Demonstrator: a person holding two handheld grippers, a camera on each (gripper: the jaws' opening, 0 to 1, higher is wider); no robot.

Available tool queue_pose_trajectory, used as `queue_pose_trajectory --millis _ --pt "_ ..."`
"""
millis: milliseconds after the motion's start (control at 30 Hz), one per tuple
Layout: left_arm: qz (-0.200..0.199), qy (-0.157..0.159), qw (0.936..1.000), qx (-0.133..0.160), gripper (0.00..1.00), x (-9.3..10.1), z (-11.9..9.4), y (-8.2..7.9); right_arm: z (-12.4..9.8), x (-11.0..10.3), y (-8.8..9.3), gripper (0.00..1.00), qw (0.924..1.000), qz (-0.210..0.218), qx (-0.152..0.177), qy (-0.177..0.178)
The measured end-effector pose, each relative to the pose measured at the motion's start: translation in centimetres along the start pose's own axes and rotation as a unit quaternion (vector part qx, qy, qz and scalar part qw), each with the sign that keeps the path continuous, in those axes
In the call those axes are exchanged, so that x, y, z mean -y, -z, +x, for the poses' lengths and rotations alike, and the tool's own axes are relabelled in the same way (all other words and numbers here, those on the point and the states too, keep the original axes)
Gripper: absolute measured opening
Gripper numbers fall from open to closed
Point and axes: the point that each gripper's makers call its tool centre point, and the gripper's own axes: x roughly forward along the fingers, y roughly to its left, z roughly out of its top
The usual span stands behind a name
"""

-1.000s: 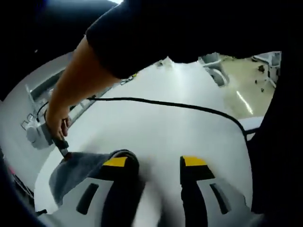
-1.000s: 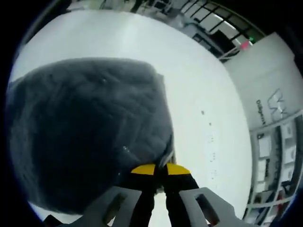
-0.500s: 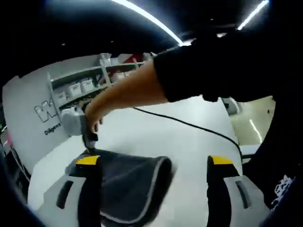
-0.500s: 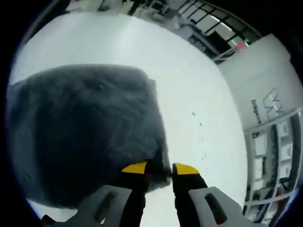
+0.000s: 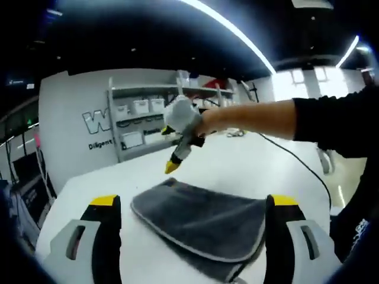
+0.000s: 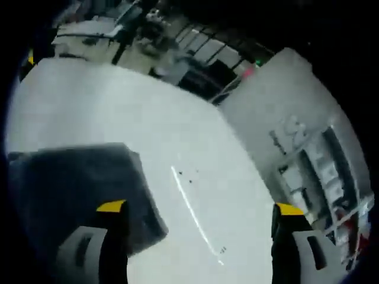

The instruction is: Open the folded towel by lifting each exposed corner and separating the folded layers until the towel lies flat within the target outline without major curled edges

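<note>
A dark grey towel [image 5: 204, 222] with a pale hem lies folded on the white table [image 5: 249, 171], between the wide-apart jaws of my left gripper [image 5: 193, 201], which is open and holds nothing. Beyond the towel, a hand holds my right gripper [image 5: 172, 166] raised above the table, its yellow tips pointing down toward the towel's far edge. In the right gripper view the towel [image 6: 77, 189] lies at lower left on the table [image 6: 177, 136], and my right gripper [image 6: 200, 208] is open wide, hanging above the towel's corner and bare table.
A black cable [image 5: 296, 165] runs across the table's right side. A white wall with lettering [image 5: 98, 121] and shelves of small boxes [image 5: 142, 109] stand behind the table. A thin pale line [image 6: 189, 207] marks the tabletop beside the towel.
My right gripper let go of the towel's corner, opened wide and lifted off the table. The left view has tilted up and back, and the towel now lies between its jaws.
</note>
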Motion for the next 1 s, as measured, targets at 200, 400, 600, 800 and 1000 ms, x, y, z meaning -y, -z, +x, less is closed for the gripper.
queue_pose_trajectory --millis 200,400,600,800,1000 --pt "-0.008 -0.016 0.9998 0.01 1.0 -1.8 -0.8 -0.6 -5.7 -0.6 -1.3 1.0 0.9923 0.085 0.072 0.053" --pt "-0.011 -0.027 0.9994 0.018 1.0 -3.2 -1.9 -1.3 -12.5 -2.2 0.3 1.0 0.9805 0.132 0.108 0.097" --pt "-0.008 -0.043 0.9987 0.028 1.0 -6.2 -3.9 -1.5 -19.2 -3.2 1.9 1.0 0.9631 0.18 0.145 0.138" --pt "-0.016 -0.048 0.9978 0.042 1.0 -7.1 -5.8 -1.4 -24.2 -4.2 2.4 1.0 0.9503 0.21 0.163 0.162" --pt "-0.022 -0.048 0.9977 0.043 1.0 -6.1 -7.3 -0.6 -28.8 -6.7 2.2 1.0 0.9451 0.206 0.172 0.187"
